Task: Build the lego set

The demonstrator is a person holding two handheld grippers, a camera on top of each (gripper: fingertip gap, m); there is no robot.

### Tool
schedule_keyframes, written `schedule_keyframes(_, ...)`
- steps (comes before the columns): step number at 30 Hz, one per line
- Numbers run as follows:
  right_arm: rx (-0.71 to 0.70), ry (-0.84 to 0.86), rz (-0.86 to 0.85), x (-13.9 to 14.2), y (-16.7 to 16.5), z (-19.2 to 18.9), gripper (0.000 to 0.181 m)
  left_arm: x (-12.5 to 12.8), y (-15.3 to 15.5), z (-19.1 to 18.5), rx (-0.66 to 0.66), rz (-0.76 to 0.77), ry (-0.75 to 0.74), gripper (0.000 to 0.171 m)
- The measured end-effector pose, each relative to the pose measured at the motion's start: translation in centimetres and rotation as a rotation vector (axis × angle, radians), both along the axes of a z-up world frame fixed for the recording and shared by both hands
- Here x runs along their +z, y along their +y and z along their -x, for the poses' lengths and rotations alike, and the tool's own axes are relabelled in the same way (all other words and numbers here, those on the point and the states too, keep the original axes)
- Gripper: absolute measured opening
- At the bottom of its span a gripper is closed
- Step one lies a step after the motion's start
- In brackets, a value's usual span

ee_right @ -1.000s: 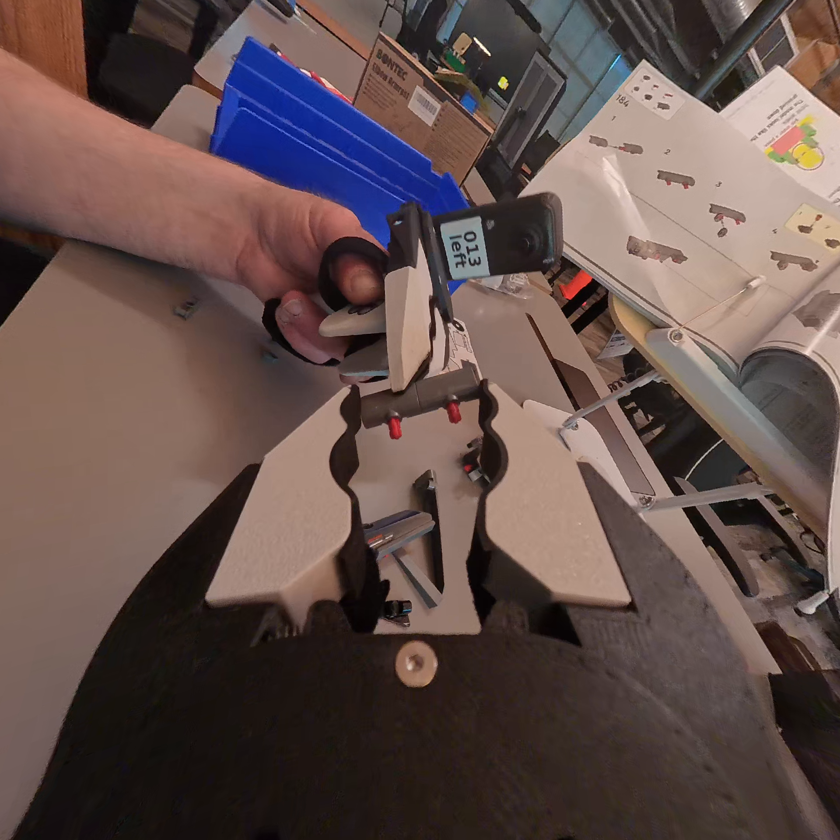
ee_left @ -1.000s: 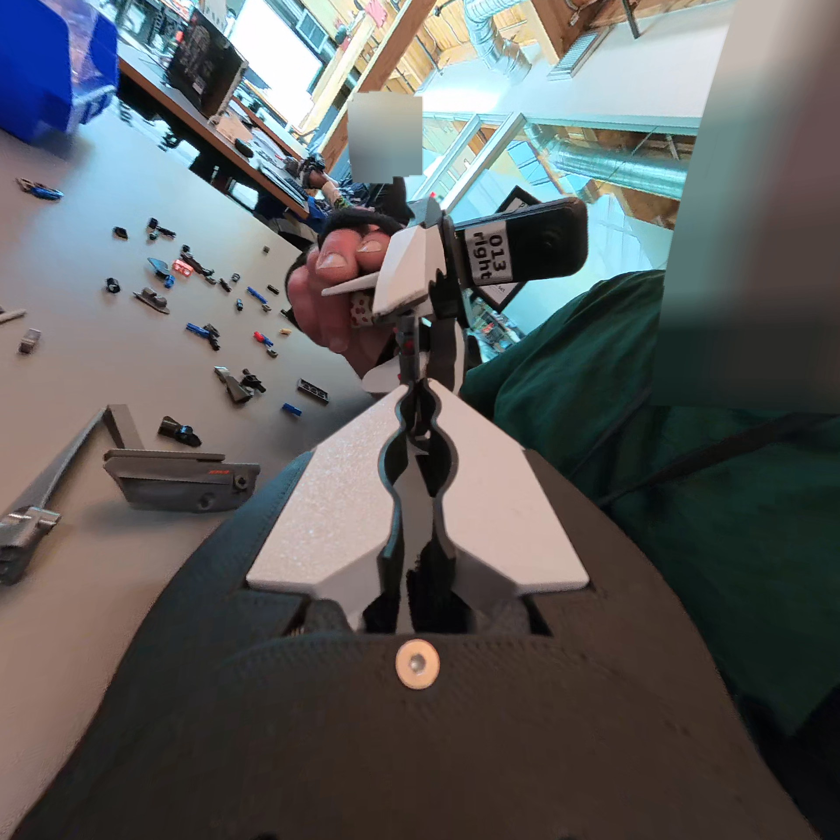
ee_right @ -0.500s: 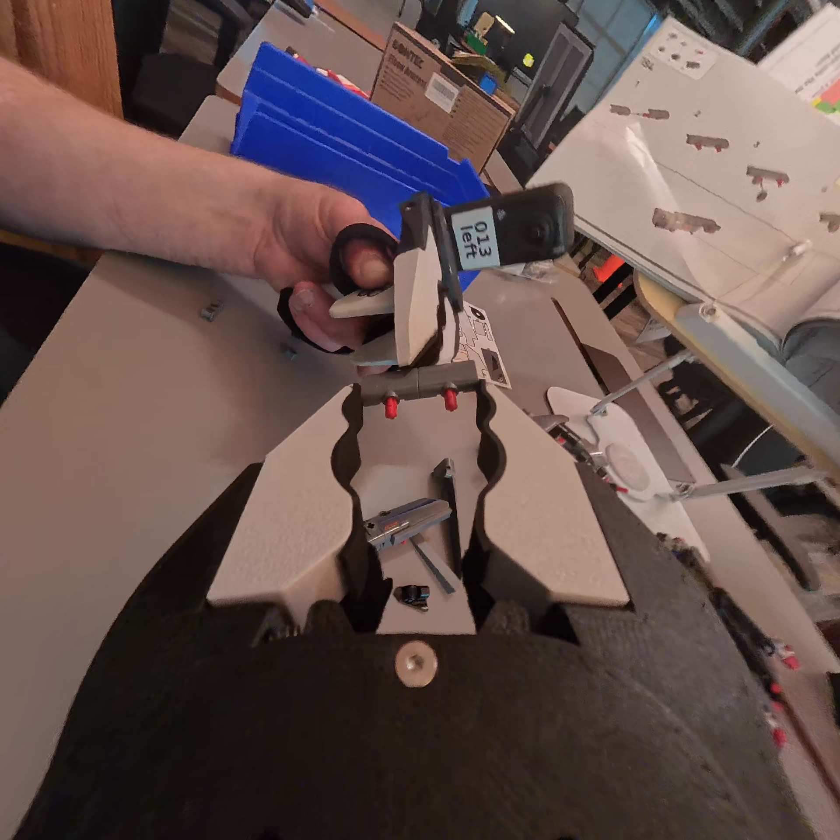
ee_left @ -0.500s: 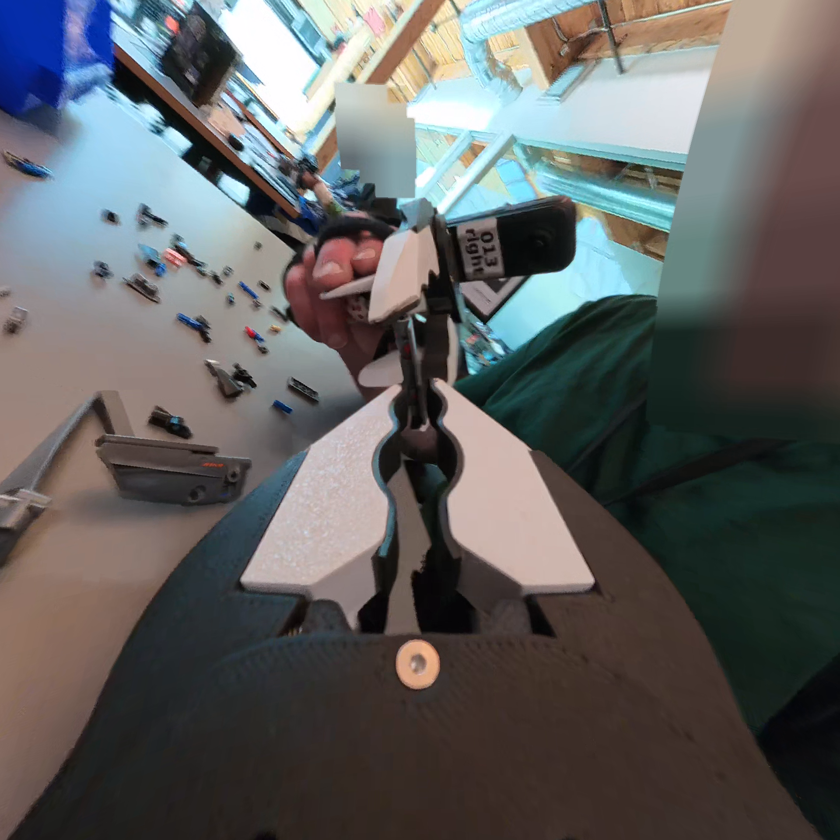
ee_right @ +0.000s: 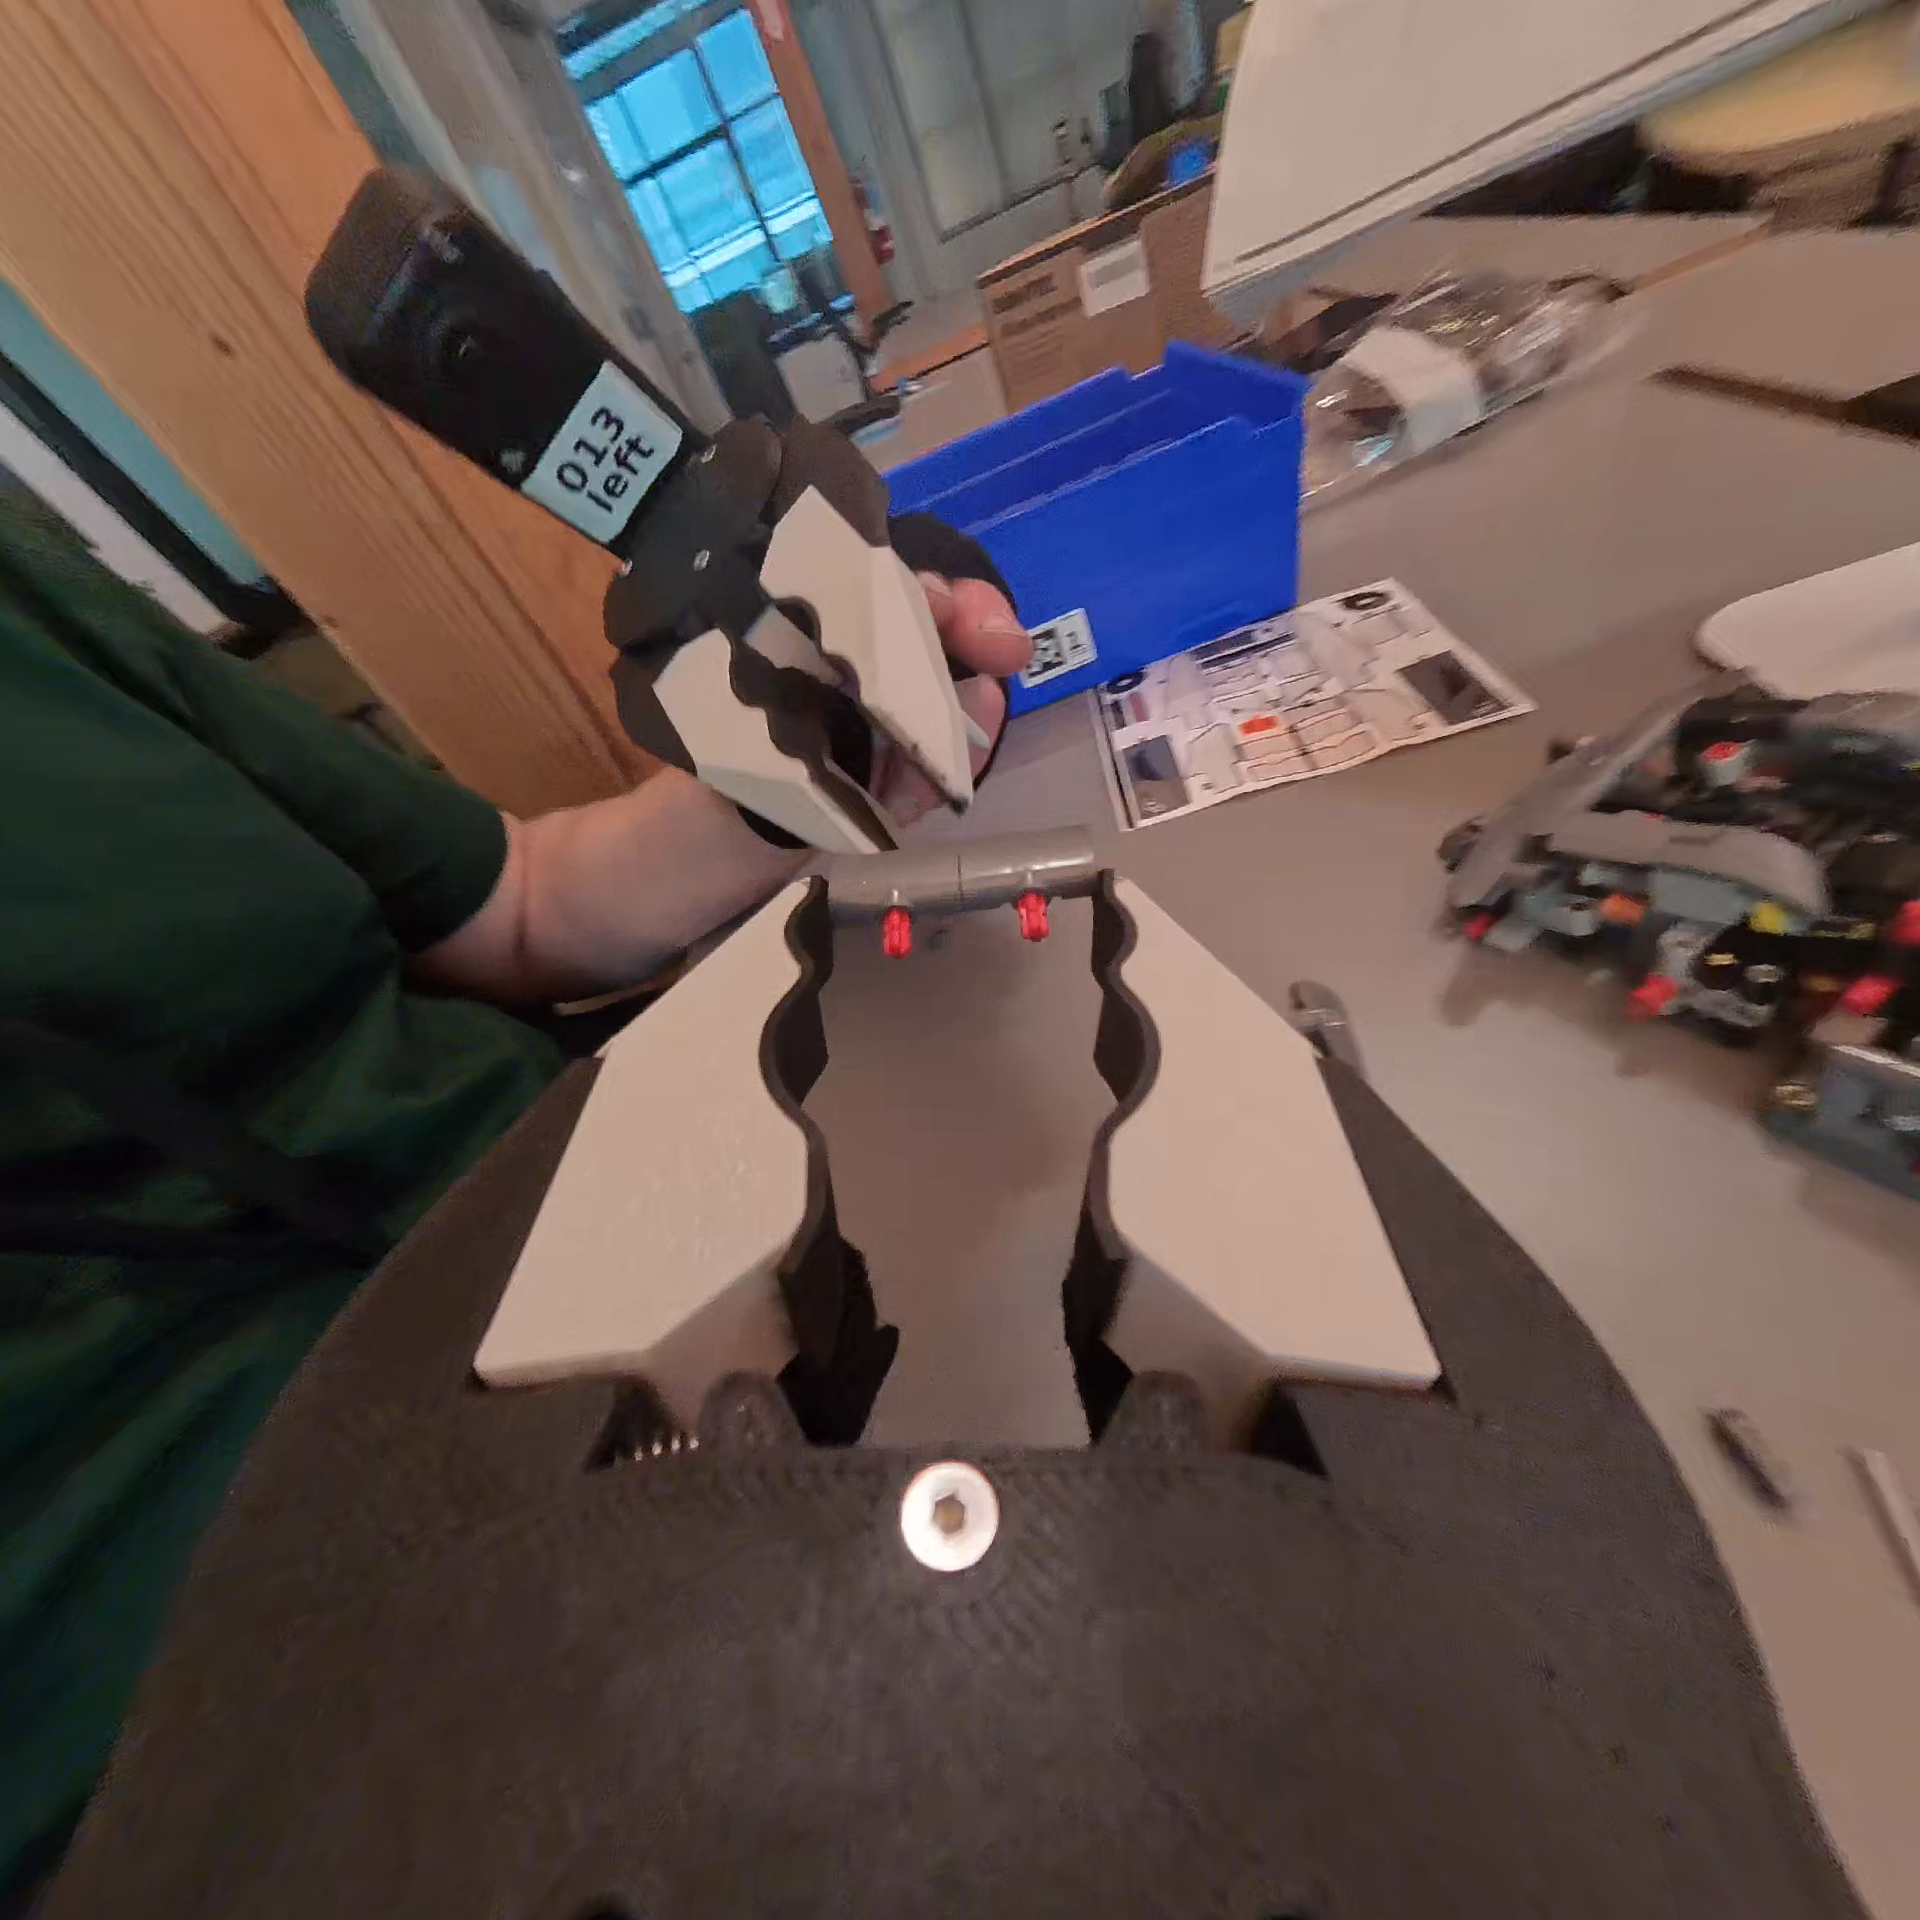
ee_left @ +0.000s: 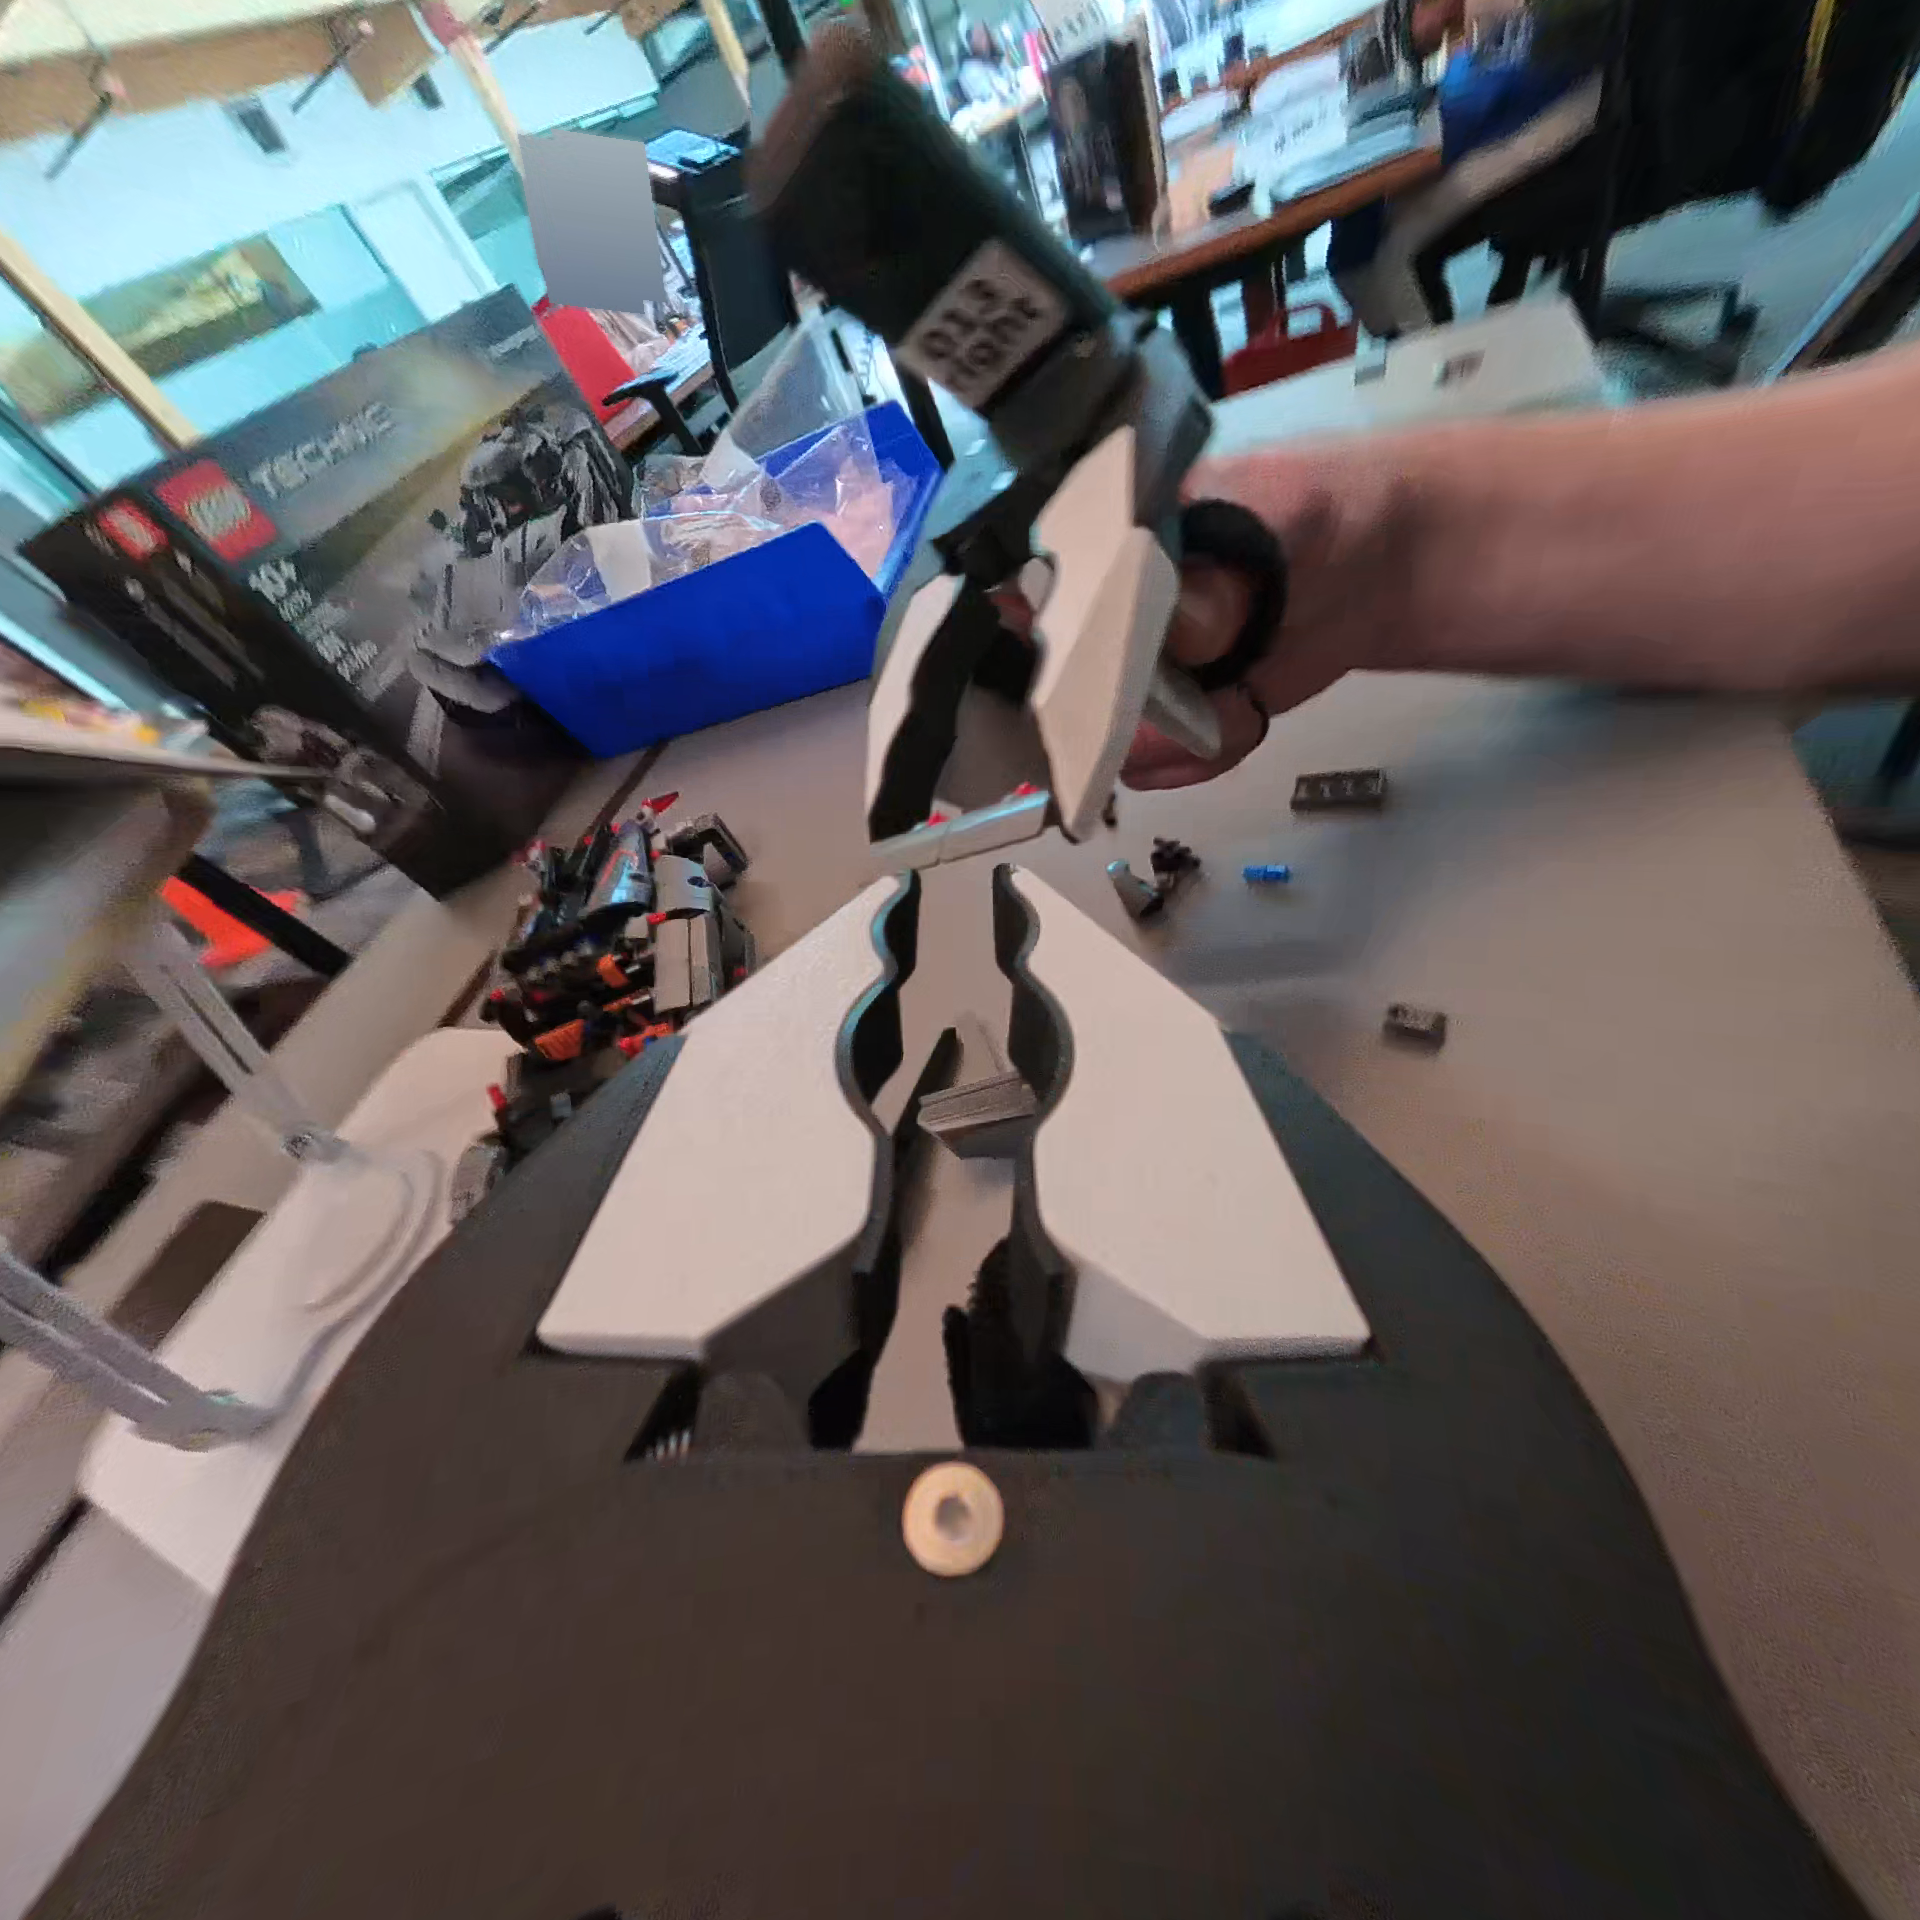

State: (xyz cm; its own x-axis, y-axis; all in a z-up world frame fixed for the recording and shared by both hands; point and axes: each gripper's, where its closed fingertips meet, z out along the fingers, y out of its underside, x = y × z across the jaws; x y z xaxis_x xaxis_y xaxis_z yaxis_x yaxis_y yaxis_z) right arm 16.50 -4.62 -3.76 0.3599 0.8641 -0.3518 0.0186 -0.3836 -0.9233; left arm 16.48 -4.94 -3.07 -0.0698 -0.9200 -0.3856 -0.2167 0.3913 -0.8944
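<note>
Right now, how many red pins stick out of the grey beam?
2. One red pin sits near the beam's left end, the other near its right end; the beam's far side is hidden.

I am working in an open-plan workshop or maker-style office. A wide grey surface carries blue plastic parts bins, a cardboard box and a printed instruction sheet. Behind stand long wooden desks, office chairs, large windows and a wood-panelled wall.
</note>
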Motion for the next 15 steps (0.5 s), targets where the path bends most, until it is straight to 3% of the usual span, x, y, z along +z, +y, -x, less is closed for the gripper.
schedule_keyframes(4, 0.079, 0.104, 0.101, 0.3, -0.6, 0.5, 0.048, -0.2, -1.0, -0.3, 0.023, -0.173, 0.025, 0.018)
schedule_keyframes(15, 0.133, 0.1, 0.267, -1.8, -0.8, 0.7, 0.048, -0.6, -1.3, -0.3, 0.074, -0.358, 0.061, 0.01)
